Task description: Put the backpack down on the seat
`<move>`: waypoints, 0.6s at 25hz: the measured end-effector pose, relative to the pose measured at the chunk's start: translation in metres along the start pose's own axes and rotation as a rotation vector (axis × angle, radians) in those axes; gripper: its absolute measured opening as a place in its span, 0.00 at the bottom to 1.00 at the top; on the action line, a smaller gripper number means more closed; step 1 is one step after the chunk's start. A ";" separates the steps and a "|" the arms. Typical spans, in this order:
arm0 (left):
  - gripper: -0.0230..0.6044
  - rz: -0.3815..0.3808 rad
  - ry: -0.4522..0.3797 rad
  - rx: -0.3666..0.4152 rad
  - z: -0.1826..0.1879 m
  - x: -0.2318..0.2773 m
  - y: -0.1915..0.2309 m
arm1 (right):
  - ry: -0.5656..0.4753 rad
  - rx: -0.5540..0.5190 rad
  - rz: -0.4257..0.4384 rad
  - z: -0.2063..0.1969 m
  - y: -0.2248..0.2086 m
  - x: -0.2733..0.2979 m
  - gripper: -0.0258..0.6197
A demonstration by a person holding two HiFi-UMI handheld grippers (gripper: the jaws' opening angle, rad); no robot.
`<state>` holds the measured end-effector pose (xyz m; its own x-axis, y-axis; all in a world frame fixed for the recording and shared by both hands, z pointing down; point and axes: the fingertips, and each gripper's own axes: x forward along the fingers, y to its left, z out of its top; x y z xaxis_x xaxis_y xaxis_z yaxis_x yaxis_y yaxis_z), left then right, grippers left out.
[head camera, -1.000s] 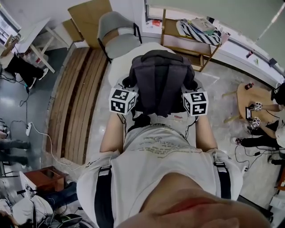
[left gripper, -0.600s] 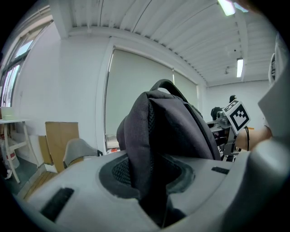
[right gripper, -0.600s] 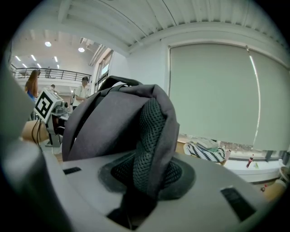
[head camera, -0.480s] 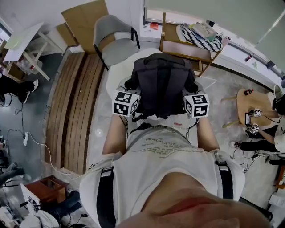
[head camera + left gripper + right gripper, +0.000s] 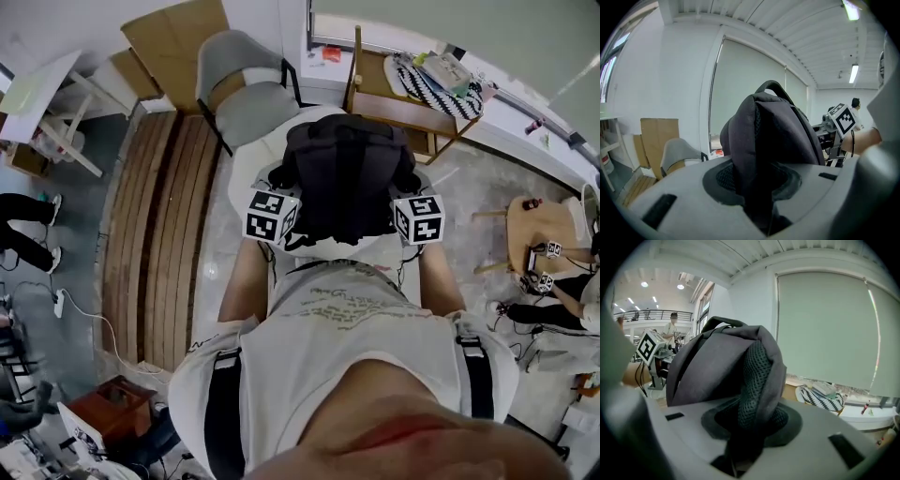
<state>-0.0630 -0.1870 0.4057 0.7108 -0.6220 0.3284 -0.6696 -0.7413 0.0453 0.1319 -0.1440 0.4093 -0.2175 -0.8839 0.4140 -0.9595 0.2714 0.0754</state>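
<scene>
A dark grey backpack (image 5: 342,178) hangs upright in front of me, held off the ground between both grippers. My left gripper (image 5: 284,199) is shut on the backpack's left shoulder strap (image 5: 750,154). My right gripper (image 5: 401,199) is shut on its mesh-lined right strap (image 5: 757,380). In both gripper views the strap fills the gap between the jaws, and the fingertips are hidden by fabric. Below the backpack lies a white rounded seat (image 5: 251,155), partly covered by the bag. A grey chair (image 5: 246,92) stands just beyond it.
A wooden shelf unit (image 5: 398,105) with a striped cloth (image 5: 441,77) stands at the back right, and cardboard (image 5: 178,36) leans at the back left. Wooden slats (image 5: 159,225) lie on the floor to the left. A round wooden table (image 5: 539,225) and people are at the right.
Both grippers have carried the backpack a little forward over the white seat, towards the grey chair. The grip on both straps is unchanged.
</scene>
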 end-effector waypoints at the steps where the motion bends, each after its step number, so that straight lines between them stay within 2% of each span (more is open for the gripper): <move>1: 0.22 0.000 0.002 0.003 0.001 0.004 0.007 | -0.001 0.002 0.004 0.002 -0.001 0.008 0.23; 7: 0.22 0.009 0.038 0.000 0.002 0.032 0.044 | 0.007 0.010 0.030 0.010 -0.008 0.056 0.23; 15: 0.22 0.044 0.125 -0.051 -0.028 0.065 0.070 | 0.045 -0.020 0.118 -0.008 -0.019 0.111 0.23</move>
<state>-0.0701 -0.2725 0.4563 0.6502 -0.6149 0.4462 -0.7119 -0.6983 0.0750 0.1274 -0.2445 0.4608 -0.3202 -0.8276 0.4611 -0.9237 0.3807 0.0418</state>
